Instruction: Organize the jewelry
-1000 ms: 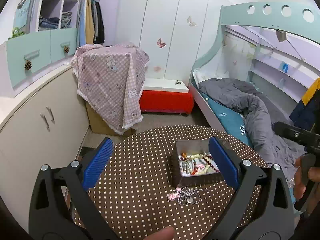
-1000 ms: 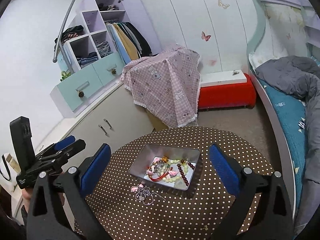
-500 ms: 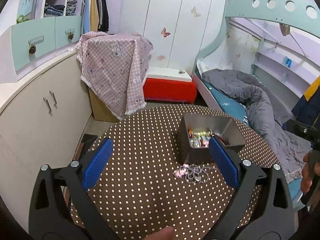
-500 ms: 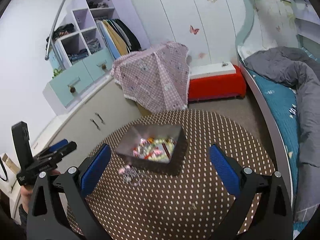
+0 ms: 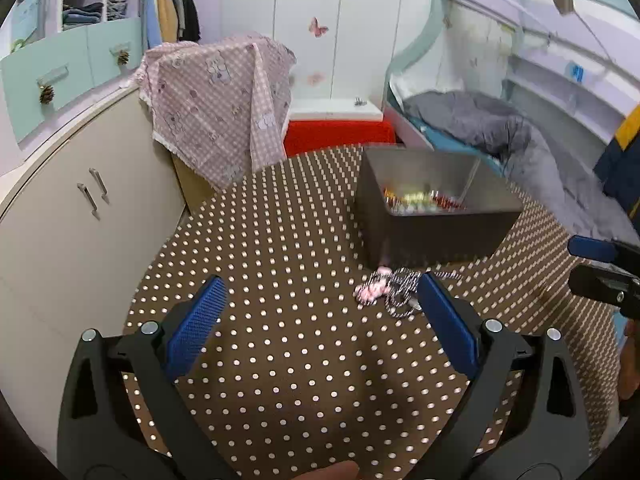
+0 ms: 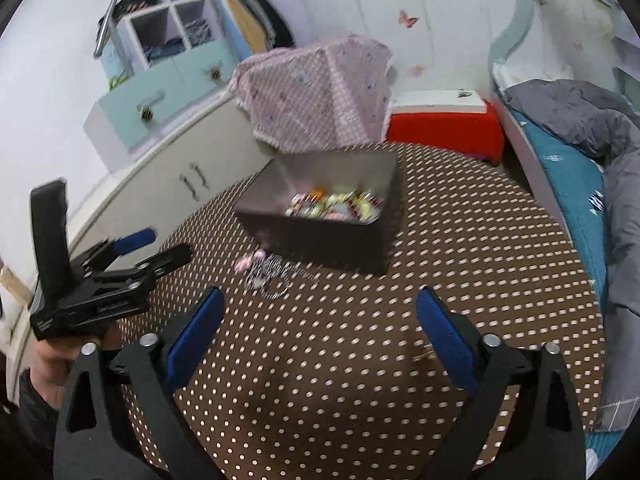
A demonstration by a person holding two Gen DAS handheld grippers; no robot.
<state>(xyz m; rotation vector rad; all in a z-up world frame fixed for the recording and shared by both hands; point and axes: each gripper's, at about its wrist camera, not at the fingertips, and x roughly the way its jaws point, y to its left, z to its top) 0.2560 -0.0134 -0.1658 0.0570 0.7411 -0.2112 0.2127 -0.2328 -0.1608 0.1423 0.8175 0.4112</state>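
Note:
A dark metal box (image 5: 436, 236) holding several beaded pieces (image 5: 420, 200) stands on the round brown polka-dot table (image 5: 280, 340); it also shows in the right wrist view (image 6: 320, 236). A loose silver and pink jewelry piece (image 5: 390, 290) lies on the cloth just in front of the box, also in the right wrist view (image 6: 266, 274). My left gripper (image 5: 320, 312) is open and empty, low over the table, its right finger beside that piece. My right gripper (image 6: 318, 320) is open and empty, short of the box.
A small gold item (image 6: 426, 354) lies on the table by my right finger. A cabinet (image 5: 60, 220) stands left, a cloth-covered box (image 5: 220, 108) and a red bench (image 5: 340, 132) behind, and a bed (image 5: 500, 140) to the right.
Both grippers have come down and closer to the table; the box and loose piece now look larger and nearer. Both grippers stay open.

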